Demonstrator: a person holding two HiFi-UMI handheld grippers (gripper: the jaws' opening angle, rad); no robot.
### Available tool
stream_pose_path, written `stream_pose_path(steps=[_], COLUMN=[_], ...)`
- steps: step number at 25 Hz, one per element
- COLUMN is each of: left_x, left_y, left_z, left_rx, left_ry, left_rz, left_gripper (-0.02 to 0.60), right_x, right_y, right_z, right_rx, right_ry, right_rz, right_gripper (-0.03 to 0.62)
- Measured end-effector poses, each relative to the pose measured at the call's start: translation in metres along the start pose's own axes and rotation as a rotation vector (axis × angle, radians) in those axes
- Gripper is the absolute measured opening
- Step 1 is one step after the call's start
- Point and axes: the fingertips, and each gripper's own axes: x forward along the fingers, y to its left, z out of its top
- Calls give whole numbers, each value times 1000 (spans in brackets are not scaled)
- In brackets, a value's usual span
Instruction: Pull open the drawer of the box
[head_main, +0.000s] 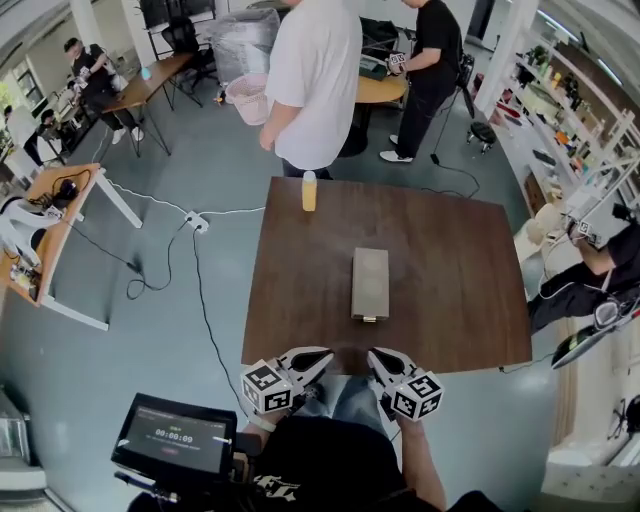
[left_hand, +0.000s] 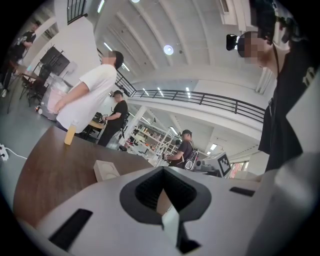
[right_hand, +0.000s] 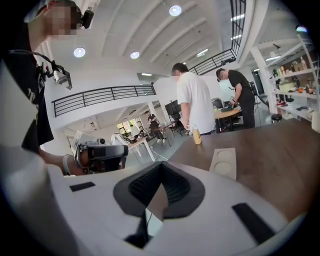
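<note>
A grey-beige rectangular box (head_main: 370, 283) lies flat near the middle of the dark brown wooden tabletop (head_main: 450, 290), its long side running away from the person. Its near short end, where a small pale tab shows, faces the two grippers. The box stands alone, touched by neither gripper.

The left gripper (head_main: 322, 358) and the right gripper (head_main: 376, 358) sit side by side over the near edge of the tabletop, both well short of the box and angled slightly toward each other. In the left gripper view the dark ribbed fingers (left_hand: 147, 192) are pressed together with nothing between them (only their V-shaped notch shows). The box appears beyond them, off to the left on the wood. The right gripper view shows the same: its fingers (right_hand: 172, 187) are closed against each other and empty, with the box lying further out to the right.

A yellow plastic bottle (head_main: 309, 190) stands upright near the far edge of the tabletop, well apart from the box. Just behind that edge stands a person in a white T-shirt (head_main: 315, 85), and another person in black (head_main: 432, 70) is further back by a round table.

On the grey floor to the left, a white power strip (head_main: 197, 222) lies with cables running from it. A dark screen (head_main: 175, 437) showing digits sits low at the left, beside the person holding the grippers.
</note>
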Motion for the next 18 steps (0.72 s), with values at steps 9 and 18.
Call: stream_pose_path(steps=[9, 18], left_x=[1, 4], left_y=[10, 20], left_z=[3, -6], left_rx=[1, -39], left_ry=[-11, 2], left_rz=[43, 94], left_gripper=[6, 6], right_x=[22, 38], right_y=[-28, -74], right_z=[-28, -54], right_rx=[133, 328], right_ry=[51, 50], right_rz=[53, 62], right_gripper=[-8, 12])
